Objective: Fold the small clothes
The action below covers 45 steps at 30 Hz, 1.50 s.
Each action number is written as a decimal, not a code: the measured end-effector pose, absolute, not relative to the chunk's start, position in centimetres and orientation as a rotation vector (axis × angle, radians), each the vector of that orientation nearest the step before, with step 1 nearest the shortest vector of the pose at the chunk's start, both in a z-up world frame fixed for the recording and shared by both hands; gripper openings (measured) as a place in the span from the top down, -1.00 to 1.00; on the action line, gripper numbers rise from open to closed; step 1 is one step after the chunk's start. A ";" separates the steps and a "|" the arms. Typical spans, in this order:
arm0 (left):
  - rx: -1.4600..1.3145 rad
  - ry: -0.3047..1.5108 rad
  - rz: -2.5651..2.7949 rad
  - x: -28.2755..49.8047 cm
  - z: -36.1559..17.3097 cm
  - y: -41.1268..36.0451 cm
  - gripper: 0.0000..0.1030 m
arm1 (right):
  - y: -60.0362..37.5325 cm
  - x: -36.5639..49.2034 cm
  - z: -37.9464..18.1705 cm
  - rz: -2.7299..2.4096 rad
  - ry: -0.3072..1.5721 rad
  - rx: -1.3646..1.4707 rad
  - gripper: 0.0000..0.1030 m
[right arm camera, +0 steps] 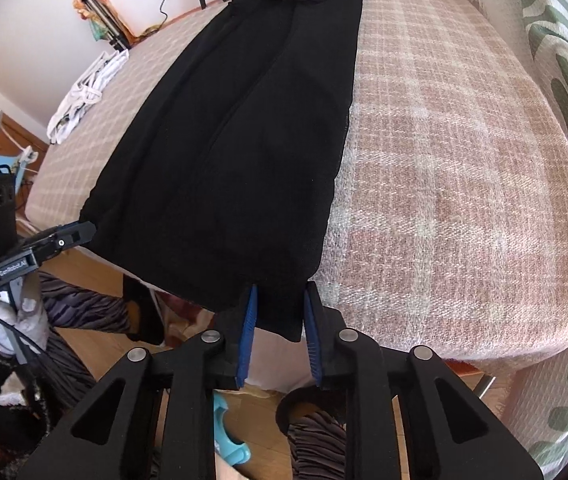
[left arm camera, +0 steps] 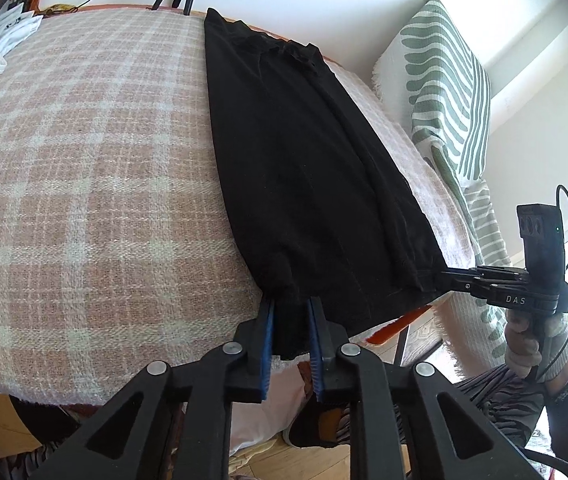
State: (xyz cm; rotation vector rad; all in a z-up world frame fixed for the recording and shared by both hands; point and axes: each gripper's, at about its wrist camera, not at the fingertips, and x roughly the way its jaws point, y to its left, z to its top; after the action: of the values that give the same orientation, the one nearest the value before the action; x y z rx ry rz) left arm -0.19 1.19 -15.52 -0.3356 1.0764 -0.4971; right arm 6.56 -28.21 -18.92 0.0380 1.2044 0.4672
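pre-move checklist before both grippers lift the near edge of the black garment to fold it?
1. Left gripper on its near corner of the black garment: ok, cloth sits between the blue pads.
2. Right gripper on the other near corner: ok, cloth between its pads too.
3. Near hem stretched between both grips: ok, no sag visible.
4. Garment lying flat on the checked blanket: mostly ok, far end is bunched.
5. Fold path clear: ok, white clothes lie apart at the far corner.
6. Grip firm enough to hold when lifted: cannot tell.
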 end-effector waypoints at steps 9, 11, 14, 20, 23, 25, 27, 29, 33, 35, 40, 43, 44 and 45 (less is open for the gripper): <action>-0.384 1.064 -0.525 0.6 -14.1 1.8 0.97 | -30.1 7.6 -17.4 0.533 1.167 0.297 0.94; -0.378 1.049 -0.524 1.3 -13.3 1.9 0.97 | -30.1 8.0 -16.7 0.545 1.147 0.346 0.94; -0.372 1.029 -0.524 2.7 -12.1 2.1 0.97 | -29.7 9.3 -16.0 0.547 1.129 0.389 0.94; -0.311 0.977 -0.519 6.3 -9.7 1.4 0.97 | -29.5 13.0 -14.4 0.514 1.075 0.413 0.94; -0.293 0.968 -0.512 8.8 -9.1 1.4 0.97 | -29.9 15.5 -14.4 0.487 1.059 0.457 0.94; -0.300 0.968 -0.503 10.5 -9.3 1.3 0.97 | -30.1 17.0 -14.6 0.460 1.055 0.463 0.94; -0.307 0.974 -0.495 12.2 -9.6 1.5 0.97 | -30.2 18.4 -14.8 0.441 1.062 0.474 0.94; -0.298 0.980 -0.482 13.9 -9.9 1.6 0.97 | -30.3 19.7 -14.8 0.424 1.055 0.470 0.94; -0.295 1.003 -0.460 16.5 -11.1 1.8 0.97 | -31.0 21.9 -15.8 0.403 1.055 0.521 0.94; -0.305 1.010 -0.448 17.4 -11.7 2.1 0.97 | -31.2 23.0 -16.6 0.397 1.067 0.532 0.95; -0.312 1.038 -0.422 18.9 -13.2 2.3 0.96 | -31.3 24.9 -18.0 0.379 1.095 0.523 0.94; -0.311 1.040 -0.405 19.4 -13.5 2.6 0.77 | -31.4 25.4 -18.0 0.384 1.089 0.492 0.92; -0.306 1.025 -0.397 19.3 -13.2 2.8 0.74 | -31.4 25.4 -17.7 0.388 1.081 0.475 0.90; -0.297 1.004 -0.391 19.2 -12.8 3.0 0.63 | -31.6 25.4 -17.3 0.397 1.074 0.468 0.88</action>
State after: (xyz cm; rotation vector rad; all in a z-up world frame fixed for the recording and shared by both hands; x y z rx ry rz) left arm 19.19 3.02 -12.77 -0.2975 1.0039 -0.3908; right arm 25.37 -31.58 -17.34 0.4680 1.0736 0.3974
